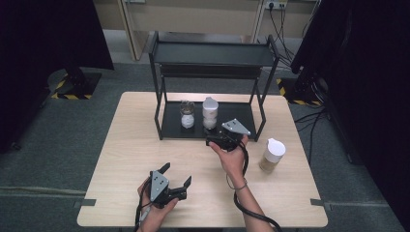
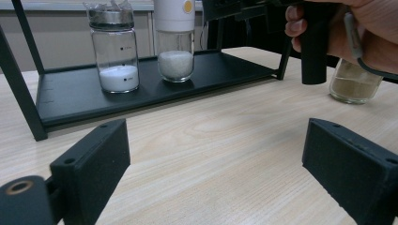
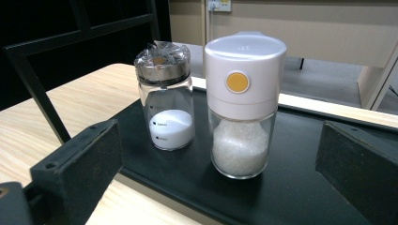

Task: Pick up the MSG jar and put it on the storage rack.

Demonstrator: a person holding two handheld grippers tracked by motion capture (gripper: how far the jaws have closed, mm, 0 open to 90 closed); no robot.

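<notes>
The table point(image 1: 130, 145) is showing a pale, matt wood grain, and the rack's lower shelf point(image 3: 300, 187) is looking like smooth black metal with a dull sheen. The white-capped shaker point(image 3: 244, 103) is pairing clear glossy glass with smooth plastic, while the smaller jar point(image 3: 165, 101) is wearing a shiny metal collar under crinkled clear film. The right gripper point(image 3: 220, 164) is showing matt black jaw pads, slightly rough.

The white-capped shaker point(image 3: 244, 105) stands upright on the black lower shelf point(image 3: 300, 197) of the rack, toward its front edge. Its glass body holds coarse white grains to roughly a third of the full height, and the tall white cap carries a round orange button on the side facing the right gripper point(image 1: 216, 140). Just beside it, apart but close, stands the smaller jar point(image 3: 165, 101), also upright, with a metal collar, a crinkled clear cover and a low layer of fine white powder.
</notes>
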